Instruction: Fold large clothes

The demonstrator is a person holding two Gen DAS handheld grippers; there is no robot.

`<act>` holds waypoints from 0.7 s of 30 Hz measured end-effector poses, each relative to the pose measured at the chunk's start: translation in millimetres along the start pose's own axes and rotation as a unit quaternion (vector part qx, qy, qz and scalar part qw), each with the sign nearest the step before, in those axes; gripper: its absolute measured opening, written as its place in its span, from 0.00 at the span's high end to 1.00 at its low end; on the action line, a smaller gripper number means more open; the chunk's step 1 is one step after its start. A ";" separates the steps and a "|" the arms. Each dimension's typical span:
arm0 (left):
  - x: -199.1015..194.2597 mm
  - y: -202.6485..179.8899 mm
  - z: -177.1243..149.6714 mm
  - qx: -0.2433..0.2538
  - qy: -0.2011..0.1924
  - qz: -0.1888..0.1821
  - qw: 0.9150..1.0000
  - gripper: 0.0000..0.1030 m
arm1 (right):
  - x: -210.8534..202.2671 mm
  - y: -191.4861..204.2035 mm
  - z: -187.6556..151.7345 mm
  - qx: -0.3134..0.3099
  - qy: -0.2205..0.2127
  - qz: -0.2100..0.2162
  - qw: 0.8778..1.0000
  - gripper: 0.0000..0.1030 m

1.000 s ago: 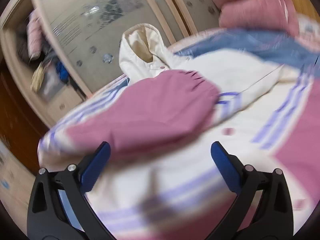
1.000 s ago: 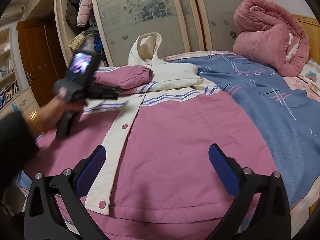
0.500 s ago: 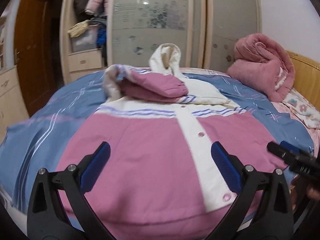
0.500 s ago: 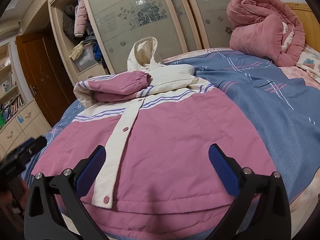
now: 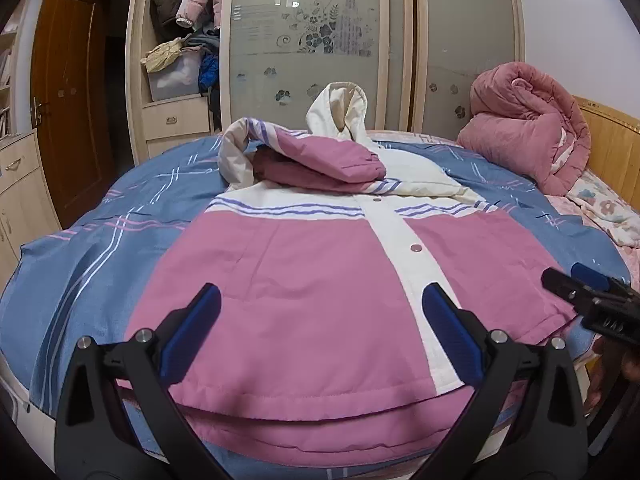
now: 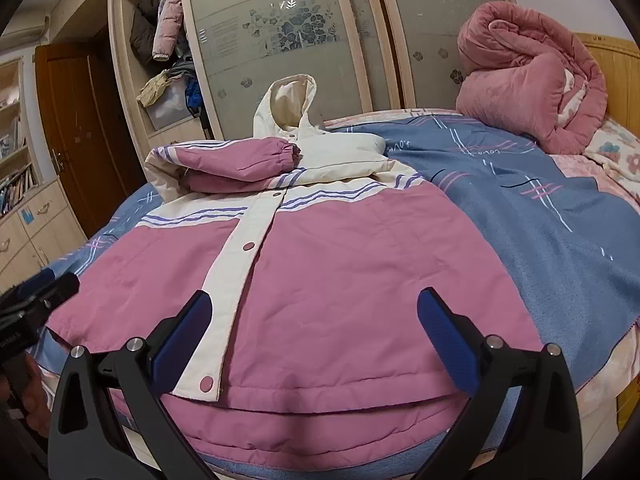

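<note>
Left wrist view first: the left gripper [image 5: 320,324] hangs spread wide over the near hem of the jacket [image 5: 304,292], gripping nothing; a second ago it was up close at the folded sleeve [image 5: 332,158], and now it has backed off to the foot of the bed [image 5: 80,240]; the jacket lies flat, front up, hood [image 5: 340,110] at the far end toward the wardrobe [image 5: 312,40], pink sleeve folded across the chest; the right gripper [image 5: 576,284] pokes in at the right edge, just beside the jacket's right hem corner, jaw state unclear from here; a rolled pink quilt [image 5: 524,120] sits far right.

Right wrist view: the right gripper [image 6: 314,332] is spread open too, empty, above the hem; it sits lower and nearer the hem than a second ago; the snap strip [image 6: 244,268] runs left of centre; the left gripper [image 6: 36,300] now shows at the near left edge, off the sleeve it was reaching then; the quilt [image 6: 528,68] stays far right.
</note>
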State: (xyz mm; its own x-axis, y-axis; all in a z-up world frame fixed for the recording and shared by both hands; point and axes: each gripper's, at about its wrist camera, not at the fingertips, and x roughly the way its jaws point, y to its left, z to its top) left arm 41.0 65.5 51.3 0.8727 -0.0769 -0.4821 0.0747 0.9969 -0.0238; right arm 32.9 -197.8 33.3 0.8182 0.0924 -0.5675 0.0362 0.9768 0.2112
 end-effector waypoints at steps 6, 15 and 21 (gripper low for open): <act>-2.8 1.7 1.6 0.003 -0.007 -0.005 1.000 0.02 | 2.2 7.2 -1.8 -0.014 -0.003 -0.005 1.000 0.01; -0.4 2.0 2.3 0.001 -0.005 -0.004 1.000 0.02 | 4.1 13.3 -1.7 -0.030 -0.004 -0.005 1.000 0.01; 1.7 -1.3 2.5 0.001 -0.004 -0.007 1.000 0.02 | 0.8 9.6 -1.3 -0.026 -0.006 -0.007 1.000 0.01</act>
State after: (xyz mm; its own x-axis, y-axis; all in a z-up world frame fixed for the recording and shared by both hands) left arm 43.7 64.0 52.7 0.8755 -0.0915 -0.4745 0.0887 0.9957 -0.0283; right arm 33.1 -188.1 33.8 0.8248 0.0763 -0.5602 0.0179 0.9868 0.1607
